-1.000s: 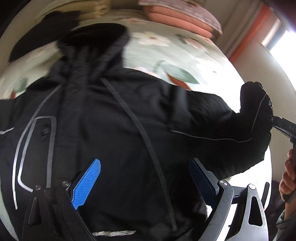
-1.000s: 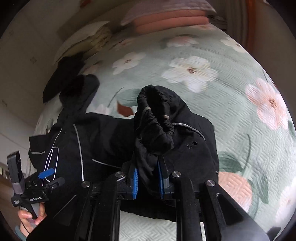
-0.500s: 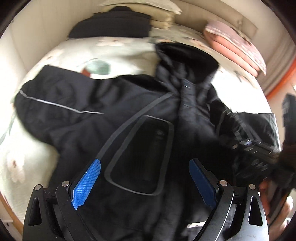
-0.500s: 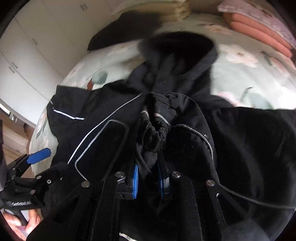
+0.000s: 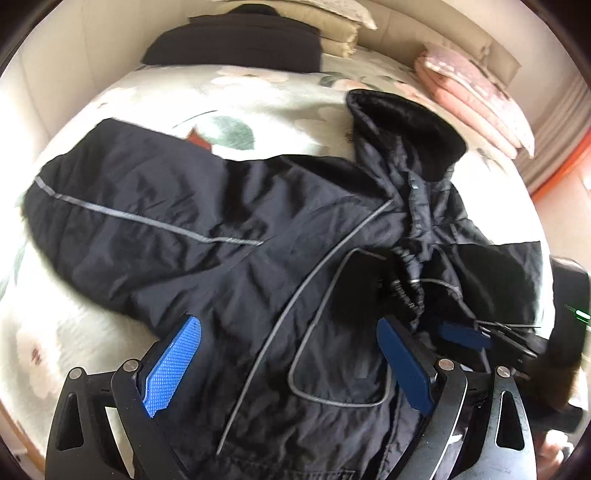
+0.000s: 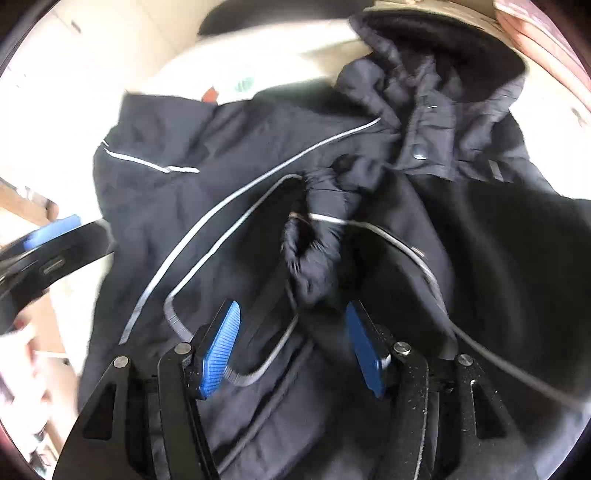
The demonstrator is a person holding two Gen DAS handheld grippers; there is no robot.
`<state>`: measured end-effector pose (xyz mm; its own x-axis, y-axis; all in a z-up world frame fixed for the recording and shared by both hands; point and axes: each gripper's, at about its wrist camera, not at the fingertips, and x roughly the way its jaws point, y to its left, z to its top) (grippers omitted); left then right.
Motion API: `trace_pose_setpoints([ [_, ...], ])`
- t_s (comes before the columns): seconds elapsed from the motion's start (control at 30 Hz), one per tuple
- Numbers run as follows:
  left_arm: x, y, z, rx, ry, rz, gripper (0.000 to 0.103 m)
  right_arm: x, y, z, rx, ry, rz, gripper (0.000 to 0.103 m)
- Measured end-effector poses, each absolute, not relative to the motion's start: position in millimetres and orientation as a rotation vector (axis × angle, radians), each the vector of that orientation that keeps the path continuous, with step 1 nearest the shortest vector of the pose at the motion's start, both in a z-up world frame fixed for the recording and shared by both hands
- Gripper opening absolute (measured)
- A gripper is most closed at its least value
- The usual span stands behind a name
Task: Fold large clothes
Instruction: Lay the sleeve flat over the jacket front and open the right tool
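Note:
A large black jacket with grey piping lies front up on the flowered bed; it also shows in the right wrist view. Its left sleeve stretches out to the left. Its other sleeve is folded across the chest, and the cuff rests just beyond my right gripper, which is open and empty. My left gripper is open and empty over the jacket's lower front. The hood lies at the top. The right gripper shows at the right of the left wrist view.
The bed cover is pale green with flowers. A dark folded garment and beige pillows lie at the head. Folded pink blankets lie at the far right. Wardrobe doors stand to the left.
My right gripper carried the sleeve cuff across the jacket's chest, then opened and let it go. My left gripper stayed open and swung to face the jacket's left side.

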<state>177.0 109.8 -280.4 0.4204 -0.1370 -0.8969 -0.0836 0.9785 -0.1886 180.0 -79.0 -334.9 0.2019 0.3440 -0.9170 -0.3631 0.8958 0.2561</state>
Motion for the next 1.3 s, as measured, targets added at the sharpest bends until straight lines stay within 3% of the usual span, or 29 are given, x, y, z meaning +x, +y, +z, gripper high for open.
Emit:
trace_pose_setpoints([
  [0.23, 211.2, 56.3, -295.2, -0.286, 1.178, -0.301, 0.096, 148.8, -185.4, -260.2, -0.020, 1.113, 0.182, 0.062],
  [0.3, 222.9, 40.2, -309.3, -0.312, 1.210, -0.341, 0.086, 153.0, -216.6, -255.9, -0.017, 1.093, 0.068, 0.060],
  [0.37, 234.2, 26.1, -327.6, -0.336, 1.261, -0.367, 0.067, 156.8, -248.0, -262.8, 0.014, 1.117, 0.007, 0.053],
  [0.4, 238.1, 21.0, -335.9, -0.354, 1.285, -0.382, 0.065, 161.4, -259.8, -267.7, 0.030, 1.124, -0.007, 0.043],
  [0.5, 246.1, 8.7, -355.4, -0.352, 1.323, -0.398, 0.052, 169.4, -277.5, -296.1, 0.081, 1.166, -0.043, 0.041],
  [0.57, 249.9, 4.3, -365.2, -0.323, 1.341, -0.388, 0.026, 173.9, -279.5, -315.2, 0.113, 1.203, -0.044, 0.040],
  [0.6, 251.0, 4.0, -367.4, -0.316, 1.344, -0.386, 0.023, 174.8, -281.9, -319.6, 0.113, 1.213, -0.048, 0.040],
  [0.83, 248.1, 23.9, -324.3, -0.326, 1.219, -0.418, 0.019, 169.6, -278.7, -310.8, 0.147, 1.219, -0.032, 0.040],
  [1.07, 248.6, 97.8, -271.2, -0.322, 1.075, -0.337, 0.019, 172.4, -260.4, -287.3, 0.156, 1.186, 0.022, 0.041],
  [1.3, 250.8, 153.1, -335.5, -0.309, 1.198, -0.221, 0.022, 202.7, -236.8, -338.0, 0.150, 1.267, 0.010, 0.041],
])
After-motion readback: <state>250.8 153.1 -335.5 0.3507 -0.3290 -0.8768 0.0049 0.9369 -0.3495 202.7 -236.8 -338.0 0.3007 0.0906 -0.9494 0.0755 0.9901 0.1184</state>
